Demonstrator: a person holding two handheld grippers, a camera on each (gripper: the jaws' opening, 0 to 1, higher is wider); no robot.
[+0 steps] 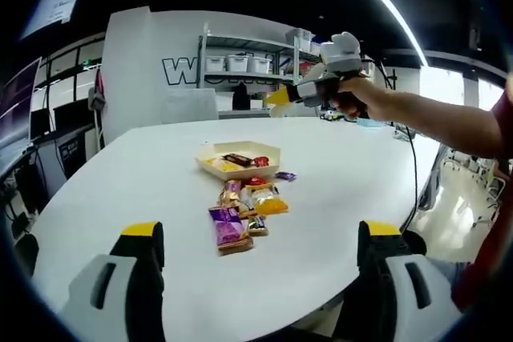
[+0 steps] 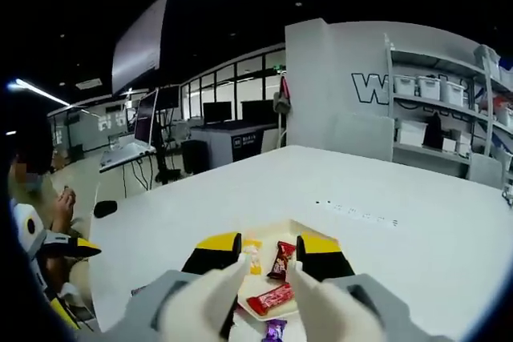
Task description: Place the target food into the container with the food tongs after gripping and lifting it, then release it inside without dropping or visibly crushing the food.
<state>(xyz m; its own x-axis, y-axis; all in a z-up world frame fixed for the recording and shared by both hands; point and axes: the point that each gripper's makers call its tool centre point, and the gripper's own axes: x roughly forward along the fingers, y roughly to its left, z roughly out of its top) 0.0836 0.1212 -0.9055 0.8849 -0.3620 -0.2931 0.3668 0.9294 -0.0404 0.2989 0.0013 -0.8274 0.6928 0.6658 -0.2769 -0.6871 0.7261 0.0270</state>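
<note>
Overhead, both tools gaping: left tool (image 1: 260,246), right tool (image 2: 268,247) above tray (image 2: 309,228); wall lettering cut off at "W".

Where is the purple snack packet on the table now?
In the left gripper view, the purple snack packet lies on the white table, at the near end of the snack pile, below the tray.

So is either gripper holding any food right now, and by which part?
Nothing is held. The left gripper has its jaws wide apart above the white table, and the right gripper hangs open over the shallow beige tray of wrapped snacks.
</note>
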